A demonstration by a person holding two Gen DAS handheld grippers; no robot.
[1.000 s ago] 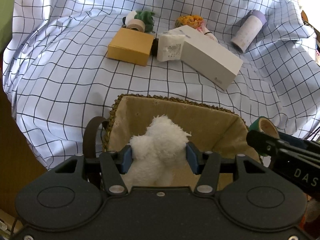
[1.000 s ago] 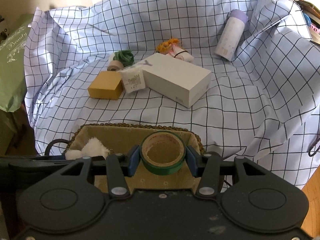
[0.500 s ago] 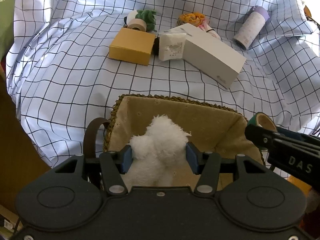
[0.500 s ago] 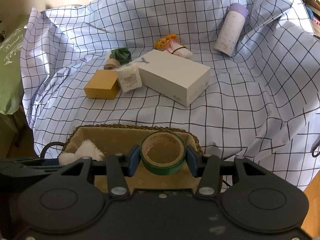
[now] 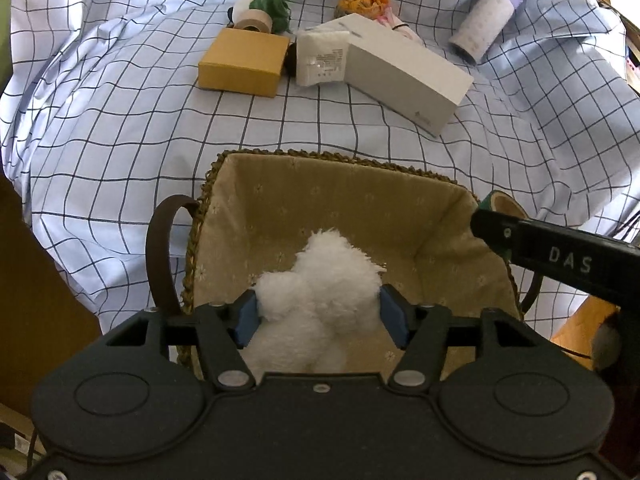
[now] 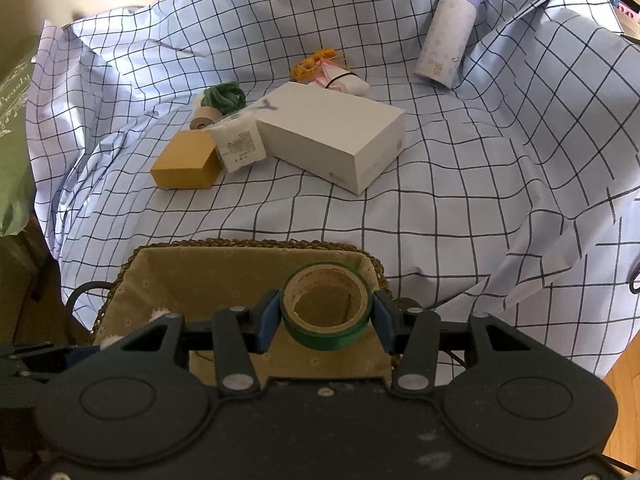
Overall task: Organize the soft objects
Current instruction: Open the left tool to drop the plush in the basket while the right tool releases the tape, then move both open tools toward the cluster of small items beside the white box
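Note:
A white plush toy [image 5: 320, 280] hangs over the woven basket [image 5: 312, 155] with its tan lining, low inside it. My left gripper [image 5: 320, 316] has the toy between its blue pads [image 5: 246, 318]. The jaws are opening, and the fluff still touches both pads. My right gripper [image 6: 326, 312] is shut on a green tape roll [image 6: 326, 334] above the right end of the basket [image 6: 200, 276]. In the left wrist view that gripper's tip [image 5: 496, 224] and the tape [image 5: 504, 202] show at the basket's right rim.
On the checked cloth [image 5: 120, 128] beyond the basket lie a yellow box [image 5: 244, 62], a white packet [image 5: 322, 58], a long white box [image 5: 404, 72] and a lilac-capped bottle [image 5: 482, 24]. A green soft bundle [image 5: 274, 4], a tan tape roll [image 5: 254, 24] and an orange scrunchie [image 5: 362, 2] lie further back.
The left pads now stand slightly wider apart around the plush toy. The right gripper has come a little lower and nearer the basket with the tape.

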